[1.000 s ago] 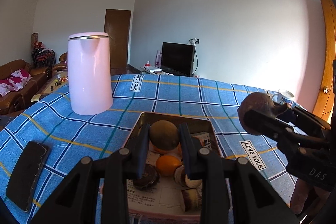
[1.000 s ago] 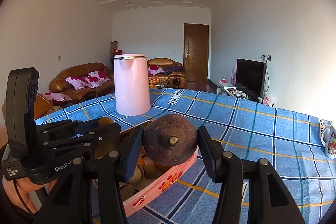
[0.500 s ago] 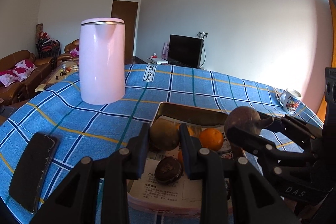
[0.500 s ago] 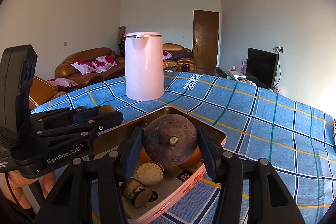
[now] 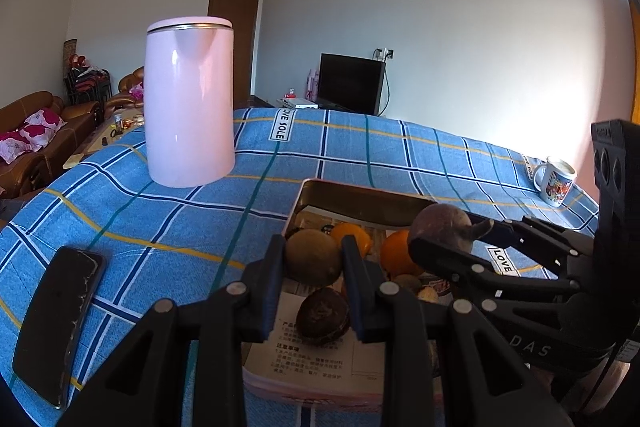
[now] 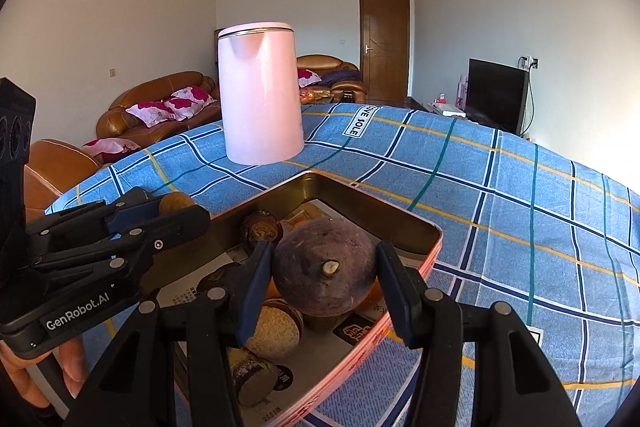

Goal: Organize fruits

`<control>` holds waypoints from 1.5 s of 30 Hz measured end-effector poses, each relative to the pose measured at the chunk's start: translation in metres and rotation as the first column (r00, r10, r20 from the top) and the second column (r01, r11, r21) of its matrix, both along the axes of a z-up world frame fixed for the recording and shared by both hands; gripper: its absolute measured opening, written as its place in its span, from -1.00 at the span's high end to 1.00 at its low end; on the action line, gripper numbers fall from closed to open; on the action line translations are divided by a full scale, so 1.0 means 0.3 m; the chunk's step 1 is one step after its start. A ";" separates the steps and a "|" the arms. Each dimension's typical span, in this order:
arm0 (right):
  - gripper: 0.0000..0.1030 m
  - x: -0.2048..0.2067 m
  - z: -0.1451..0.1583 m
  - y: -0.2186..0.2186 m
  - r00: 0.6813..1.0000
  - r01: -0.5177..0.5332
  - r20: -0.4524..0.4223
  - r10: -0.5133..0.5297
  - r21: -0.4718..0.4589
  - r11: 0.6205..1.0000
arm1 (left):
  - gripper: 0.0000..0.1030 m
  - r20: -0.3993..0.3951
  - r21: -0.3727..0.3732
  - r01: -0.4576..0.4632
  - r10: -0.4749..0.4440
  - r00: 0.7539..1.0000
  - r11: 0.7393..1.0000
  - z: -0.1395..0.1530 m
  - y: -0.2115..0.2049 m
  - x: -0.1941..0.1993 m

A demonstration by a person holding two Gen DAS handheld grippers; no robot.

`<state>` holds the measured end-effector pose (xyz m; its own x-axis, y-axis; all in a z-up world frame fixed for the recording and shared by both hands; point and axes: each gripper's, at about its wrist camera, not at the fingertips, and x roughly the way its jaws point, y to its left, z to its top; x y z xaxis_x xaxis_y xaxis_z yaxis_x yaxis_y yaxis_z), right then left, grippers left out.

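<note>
Dark purple mangosteen (image 6: 325, 279) pinched in right gripper (image 6: 326, 283), now low over tin tray (image 6: 434, 241); a second ago it hung beside tray above cloth. Left gripper (image 5: 314, 269) pinches brown round fruit (image 5: 313, 263), also moved in over tray. Judgement: both fruits near release among oranges (image 5: 396, 255).

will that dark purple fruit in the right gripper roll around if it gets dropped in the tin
Likely yes: the purple fruit is round, so it could roll. The tin has raised walls and other fruit inside, so it should settle quickly. It looks hard-shelled, held firmly by the right gripper.
</note>
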<state>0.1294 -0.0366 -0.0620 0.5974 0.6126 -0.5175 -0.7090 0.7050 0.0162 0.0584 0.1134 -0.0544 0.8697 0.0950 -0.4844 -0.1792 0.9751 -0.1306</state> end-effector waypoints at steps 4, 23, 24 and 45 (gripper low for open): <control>-0.05 0.004 -0.001 0.005 1.000 -0.001 -0.007 0.001 -0.010 1.000 | 0.42 -0.016 -0.004 0.004 -0.004 1.000 1.000 -0.011 0.002 0.010; -0.33 0.011 -0.024 0.009 0.996 -0.014 -0.084 0.011 -0.029 0.999 | 0.28 -0.049 -0.005 0.021 -0.021 0.999 1.000 -0.038 -0.011 0.012; -0.33 0.006 -0.023 0.008 0.997 -0.015 -0.081 0.013 -0.027 1.000 | 0.24 -0.047 0.001 0.014 -0.014 0.999 1.000 -0.036 -0.013 0.008; -0.45 -0.126 0.101 -0.167 0.997 0.077 0.013 -0.079 0.078 0.994 | -0.88 0.083 0.043 -0.019 0.015 0.996 0.999 0.061 -0.051 -0.124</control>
<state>0.0916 -0.0869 -0.0317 0.6528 0.6018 -0.4601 -0.6525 0.7552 0.0620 0.0213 0.0982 -0.0362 0.9045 0.1297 -0.4062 -0.1865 0.9770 -0.1032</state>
